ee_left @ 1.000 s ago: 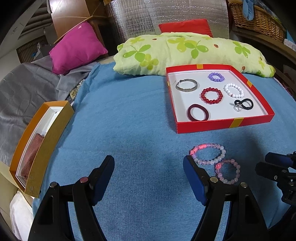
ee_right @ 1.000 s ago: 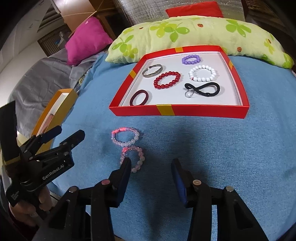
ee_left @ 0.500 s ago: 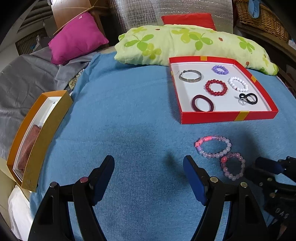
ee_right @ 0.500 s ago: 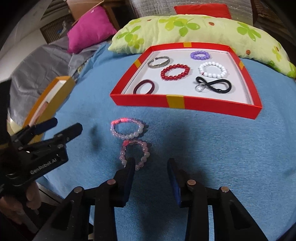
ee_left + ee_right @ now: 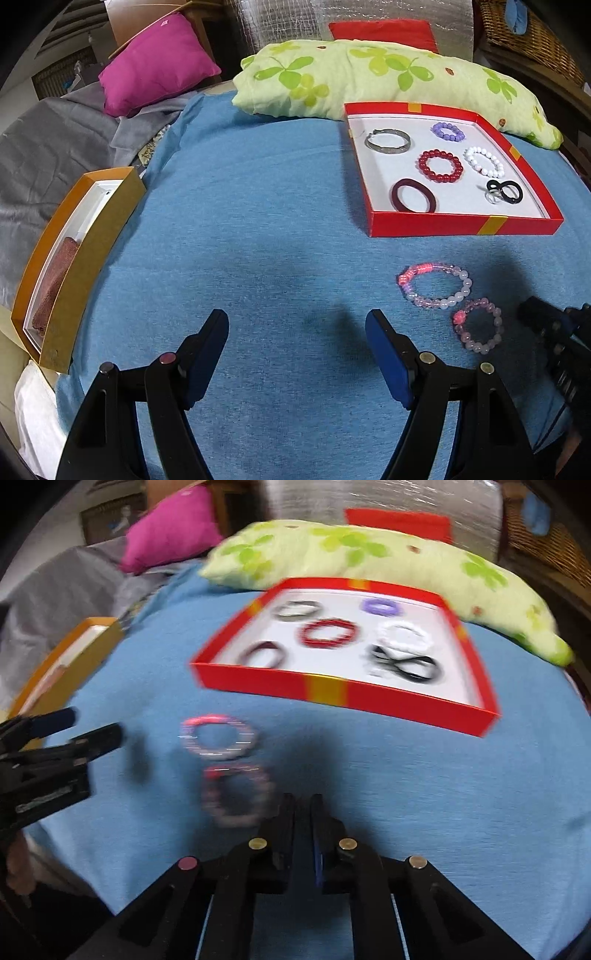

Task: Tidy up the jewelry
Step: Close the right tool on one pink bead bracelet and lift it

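Blue cloth (image 5: 258, 221) covers the bed; all jewelry lies on it or in the tray.

Red tray (image 5: 461, 225), white inside, sits at the far right of the cloth, its back edge against a green-leaf pillow (image 5: 369, 81). In it, each piece apart from the others:
- metal bangle (image 5: 387, 140), back left
- purple bead bracelet (image 5: 448, 131), back right
- red bead bracelet (image 5: 440, 165), centre
- white bead bracelet (image 5: 484, 161), right of the red one
- dark maroon band (image 5: 413, 190), front left
- black looped cord (image 5: 504, 191) with a small clear ring on it, front right

Two pieces are outside the tray, on the cloth in front of it: a larger pink-and-clear bead bracelet (image 5: 435, 285) and, just beside it on the near side, a smaller pink bead bracelet (image 5: 479, 325). They lie close to each other; whether they touch is not clear.

Left gripper (image 5: 297, 350): fingers wide apart, nothing between them, hanging over bare cloth to the left of the two loose bracelets.

Right gripper (image 5: 302, 812): fingers drawn together, only a thin slit showing between the blue pads. Its tips sit just right of the smaller pink bracelet (the right wrist view is motion-blurred, so I cannot tell whether a bead is pinched; none shows between the pads).

An orange box (image 5: 70, 258) with a white lining and a reddish cloth inside rests at the left edge of the bed. A magenta pillow (image 5: 155, 62) lies at the back left on grey fabric (image 5: 44, 147).
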Tool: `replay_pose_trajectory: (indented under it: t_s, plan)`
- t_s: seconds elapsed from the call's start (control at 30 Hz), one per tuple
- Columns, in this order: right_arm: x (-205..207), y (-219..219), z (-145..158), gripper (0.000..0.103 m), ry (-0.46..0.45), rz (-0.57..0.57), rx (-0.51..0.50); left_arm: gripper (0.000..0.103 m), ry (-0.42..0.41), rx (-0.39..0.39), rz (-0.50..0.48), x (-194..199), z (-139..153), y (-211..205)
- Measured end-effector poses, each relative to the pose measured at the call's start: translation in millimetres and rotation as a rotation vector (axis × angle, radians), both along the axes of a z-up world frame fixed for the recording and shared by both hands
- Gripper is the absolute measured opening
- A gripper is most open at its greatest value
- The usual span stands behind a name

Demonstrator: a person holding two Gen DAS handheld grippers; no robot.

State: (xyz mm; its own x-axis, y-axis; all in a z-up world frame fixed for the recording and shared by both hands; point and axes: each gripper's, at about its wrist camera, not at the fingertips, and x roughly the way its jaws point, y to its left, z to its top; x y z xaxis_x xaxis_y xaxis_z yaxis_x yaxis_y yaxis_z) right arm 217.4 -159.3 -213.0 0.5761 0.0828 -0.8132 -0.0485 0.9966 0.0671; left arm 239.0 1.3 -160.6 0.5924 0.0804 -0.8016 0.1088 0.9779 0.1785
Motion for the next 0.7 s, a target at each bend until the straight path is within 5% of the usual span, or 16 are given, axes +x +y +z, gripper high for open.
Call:
replay_pose_trajectory:
  t_s: [0.2, 0.4, 0.53, 0.7]
  plan:
    - [1.9, -47.1, 3.7, 0.007, 0.022, -0.081, 0.111, 0.077, 0.011, -0.001, -0.020, 2.9, -1.0, -10.3]
    - [-2.1, -29.7, 12.8, 0.015, 0.029, 0.017, 0.241, 0.077, 0.020, 0.021, 0.022, 5.1, -5.1, 1.6]
    - [-2.5, -1.3, 14.0, 0.068, 0.024, 0.092, 0.218, 0.077, 0.029, 0.015, 0.067, 6.7, -6.0, 19.5]
    - [2.8, 21.5, 9.4, 0.068, 0.001, 0.118, 0.171, 0.077, 0.031, -0.014, 0.085, 6.2, -3.6, 28.2]
